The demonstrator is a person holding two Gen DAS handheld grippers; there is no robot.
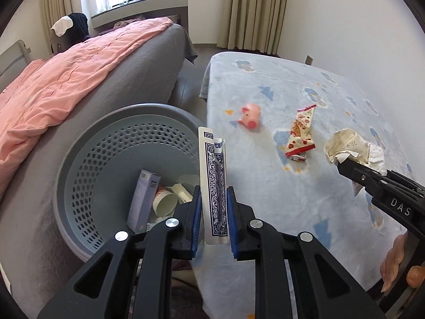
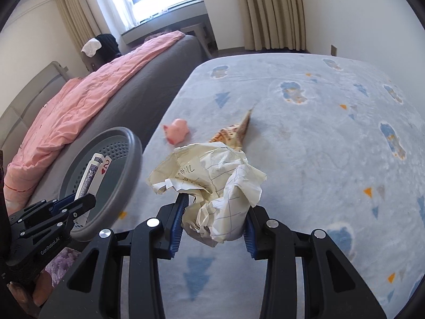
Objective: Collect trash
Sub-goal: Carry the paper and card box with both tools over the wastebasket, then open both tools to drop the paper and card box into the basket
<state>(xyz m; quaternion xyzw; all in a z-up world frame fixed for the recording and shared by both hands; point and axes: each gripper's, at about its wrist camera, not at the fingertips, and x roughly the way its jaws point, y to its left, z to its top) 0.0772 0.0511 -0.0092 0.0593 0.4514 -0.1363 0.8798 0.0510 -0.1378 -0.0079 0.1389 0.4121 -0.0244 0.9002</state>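
The left gripper (image 1: pixel 213 210) clenched playing cards (image 1: pixel 213 186) beside the grey perforated basket (image 1: pixel 79 164). The right gripper (image 2: pixel 213 223) grasped crumpled lined paper (image 2: pixel 212 175) above the blue patterned blanket (image 2: pixel 332 138).

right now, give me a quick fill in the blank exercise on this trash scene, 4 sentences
1. The left gripper is shut on ____ cards.
2. The right gripper holds a crumpled ball of ____.
3. The bin stands between the table and the ____.
4. Beside the snack wrapper on the table lies a pink toy ____.

Missing words: playing; paper; bed; pig
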